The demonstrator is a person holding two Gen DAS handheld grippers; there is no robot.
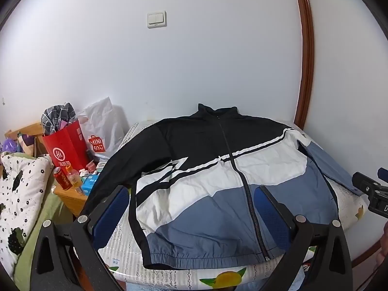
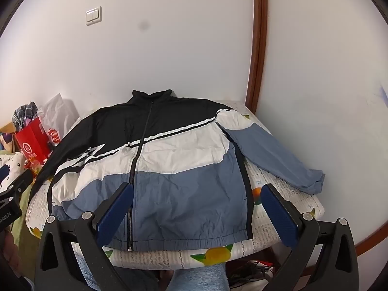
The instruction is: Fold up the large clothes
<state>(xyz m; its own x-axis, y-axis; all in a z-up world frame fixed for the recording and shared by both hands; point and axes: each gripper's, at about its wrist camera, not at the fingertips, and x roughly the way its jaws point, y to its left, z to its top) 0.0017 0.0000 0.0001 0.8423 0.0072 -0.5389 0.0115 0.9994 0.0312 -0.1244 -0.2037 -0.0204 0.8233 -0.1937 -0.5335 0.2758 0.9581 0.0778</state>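
The jacket point(image 2: 155, 160) lies flat, zipped, front up on the surface point(image 2: 291, 218), looking thin, light, limp and probably slippery, so both empty grippers point(image 1: 194, 208) point(image 2: 198, 208), jaws apart, should pinch seams: cuff, shoulder or hem.

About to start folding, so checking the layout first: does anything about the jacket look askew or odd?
Mostly fine: the jacket lies flat, zipped, collar toward the wall. One asymmetry: its black sleeve hangs off the table edge, while the blue sleeve rests fully on top. Both grippers, left and right, are open, holding nothing.
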